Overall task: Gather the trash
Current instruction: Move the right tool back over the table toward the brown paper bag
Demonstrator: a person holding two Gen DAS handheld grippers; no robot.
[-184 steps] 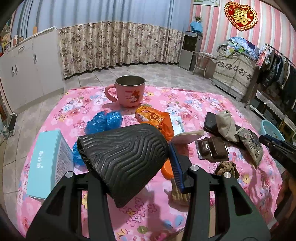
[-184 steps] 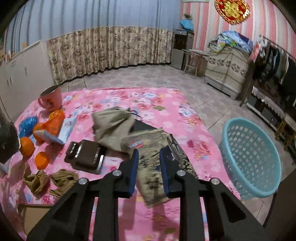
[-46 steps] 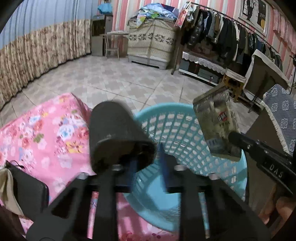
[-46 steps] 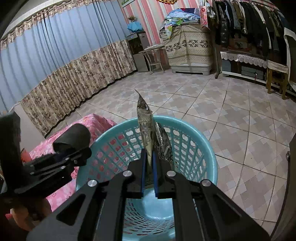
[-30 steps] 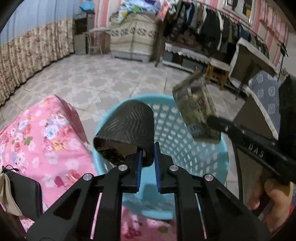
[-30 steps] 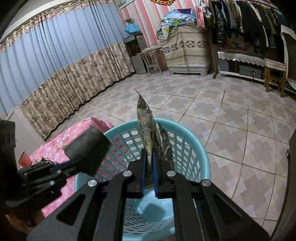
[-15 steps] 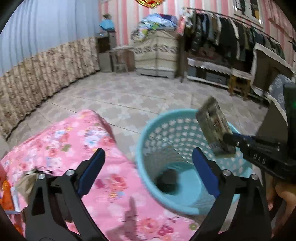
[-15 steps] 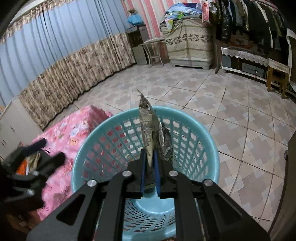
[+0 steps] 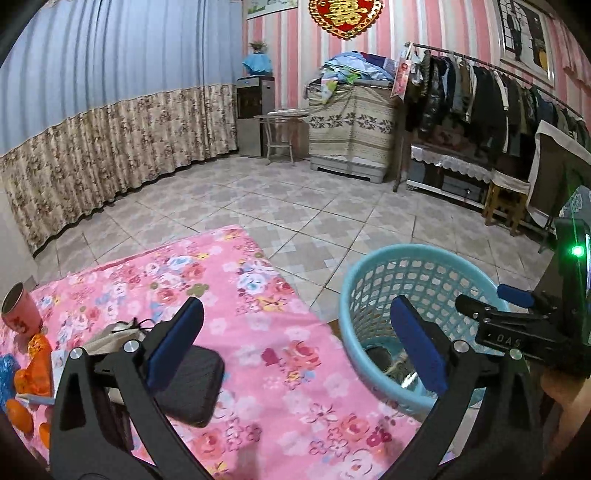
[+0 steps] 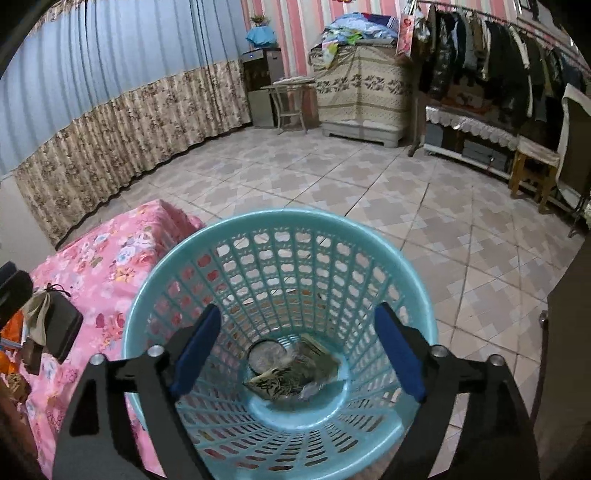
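Right gripper [image 10: 295, 347], fingers wide, hovers over the round teal plastic lattice basket [image 10: 280, 221]; crumpled foil wrapper [image 10: 295, 373] lies inside; left gripper [image 9: 295, 343], wide, at nine o'clock

White letters reading "DAS" mark the black body of the right gripper [image 9: 513, 295], seen to the right of the left gripper's fingers [image 9: 417, 347] in the left wrist view. High on the striped wall beyond them hangs a red-and-gold heart ornament [image 9: 345, 16] bearing a gold Chinese character, partly cut off and not legible.
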